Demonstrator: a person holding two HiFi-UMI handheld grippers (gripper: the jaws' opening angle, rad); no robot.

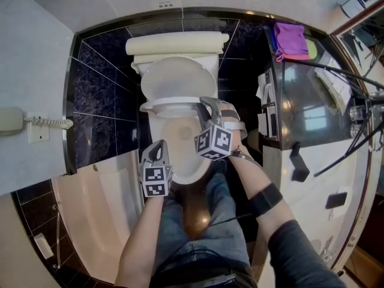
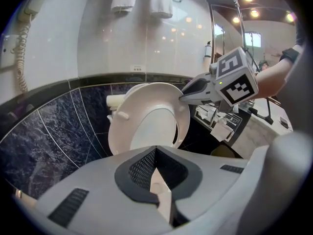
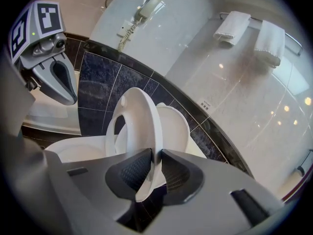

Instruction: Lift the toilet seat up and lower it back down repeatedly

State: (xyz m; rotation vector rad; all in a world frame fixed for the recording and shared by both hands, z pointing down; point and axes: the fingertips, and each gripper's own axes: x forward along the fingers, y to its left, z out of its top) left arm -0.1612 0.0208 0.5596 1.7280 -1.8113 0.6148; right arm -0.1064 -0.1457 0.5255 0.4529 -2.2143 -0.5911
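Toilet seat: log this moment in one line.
toilet seat: raised steeply | right gripper: shut on its rim | left gripper: shut, empty, off seat

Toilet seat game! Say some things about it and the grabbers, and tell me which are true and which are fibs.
1. The right gripper is pinching the toilet seat by its rim. True.
2. The toilet seat lies flat on the bowl. False: it is raised well off the bowl.
3. The left gripper holds the seat too. False: it is apart from the seat and holds nothing.
4. A purple cloth lies to the right of the toilet in the head view. True.
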